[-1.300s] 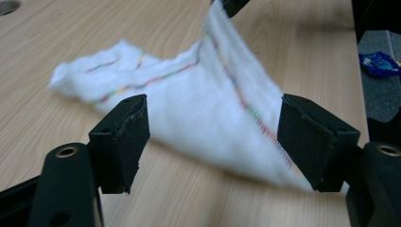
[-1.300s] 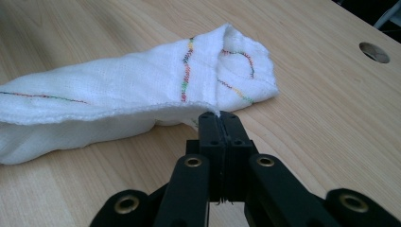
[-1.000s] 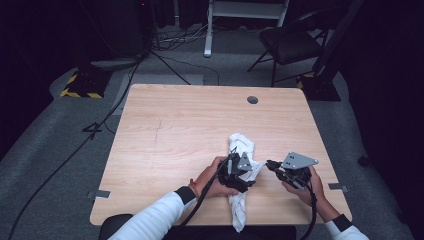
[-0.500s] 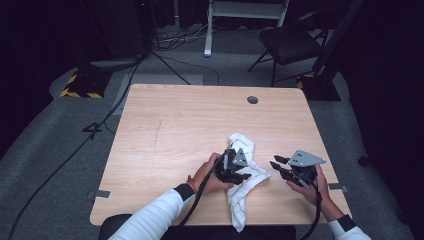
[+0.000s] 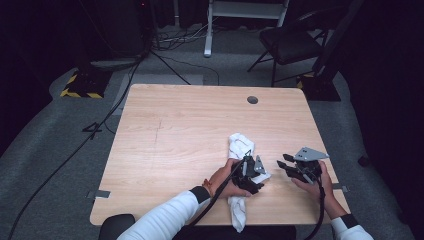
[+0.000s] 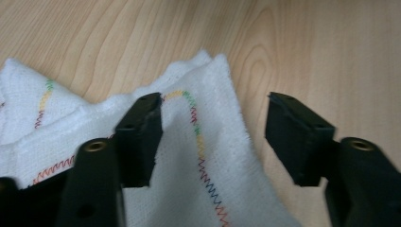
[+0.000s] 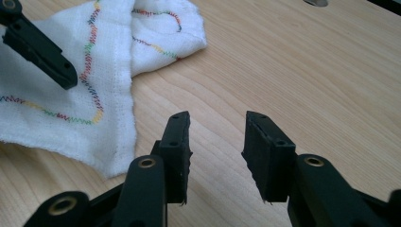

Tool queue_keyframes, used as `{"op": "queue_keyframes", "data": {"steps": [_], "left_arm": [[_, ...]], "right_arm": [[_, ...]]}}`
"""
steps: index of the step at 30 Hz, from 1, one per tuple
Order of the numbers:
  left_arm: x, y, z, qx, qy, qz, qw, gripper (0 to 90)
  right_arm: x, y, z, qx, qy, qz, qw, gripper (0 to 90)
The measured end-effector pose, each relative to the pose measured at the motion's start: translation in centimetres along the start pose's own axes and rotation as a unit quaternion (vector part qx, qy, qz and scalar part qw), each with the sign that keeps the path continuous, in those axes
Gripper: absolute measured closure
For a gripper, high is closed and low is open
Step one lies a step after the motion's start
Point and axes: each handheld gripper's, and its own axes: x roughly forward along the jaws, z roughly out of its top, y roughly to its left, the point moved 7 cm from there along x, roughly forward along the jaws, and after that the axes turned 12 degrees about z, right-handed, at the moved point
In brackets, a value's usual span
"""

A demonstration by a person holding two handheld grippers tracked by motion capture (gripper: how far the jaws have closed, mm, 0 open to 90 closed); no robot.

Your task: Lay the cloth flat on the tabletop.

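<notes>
The work in hand looks like folding or straightening the white cloth [image 5: 239,175] that lies on the near part of the desk [image 5: 190,135], with its lower end hanging over the near edge. To do this step well, I judge that each gripper should take an edge or a corner of the cloth cleanly: slide one jaw under the hem, close on a single layer, and lift low so that the fabric does not bunch.

The left gripper [image 6: 213,137] stands wide open and holds nothing. Its left jaw rests over the cloth, near the coloured zigzag stitching [image 6: 198,132], and its right jaw hangs over bare wood just beside the cloth's edge. So the cloth's border lies between the two jaws, a fair place for a pinch if the gripper dips a little.

The right gripper [image 7: 215,156] is open too, about halfway, and empty. It hovers over bare desk, apart from the cloth, whose nearest edge [image 7: 118,156] lies just to the left of its jaws. It would need to shift towards the cloth before closing.

In the high view the left gripper [image 5: 250,172] sits over the cloth and the right gripper [image 5: 295,167] beside it.
</notes>
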Motion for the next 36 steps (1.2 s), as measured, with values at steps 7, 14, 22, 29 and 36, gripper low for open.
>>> {"op": "queue_keyframes", "data": {"steps": [7,14,22,29,36], "left_arm": [[-1.3,1.3,-0.1,0.011,-0.029,0.003,0.9995,81.2],[-5.2,4.2,-0.5,-0.010,-0.072,0.025,0.9970,89.6],[-9.4,7.4,-5.1,-0.024,-0.068,0.062,0.9955,89.7],[-11.4,8.8,-9.4,-0.049,-0.048,0.078,0.9946,89.9],[-11.4,9.5,-13.2,-0.062,-0.007,0.082,0.9947,89.9]], "right_arm": [[0.1,-0.1,-0.1,0.001,0.004,-0.004,1.0000,61.3],[0.0,-0.2,-0.1,0.005,0.003,-0.006,1.0000,61.5],[0.4,0.1,0.1,0.002,0.006,-0.001,1.0000,61.5],[1.1,0.9,0.6,-0.006,0.011,0.010,0.9999,61.0],[2.4,2.6,1.9,-0.029,0.009,0.038,0.9988,60.7]]}}
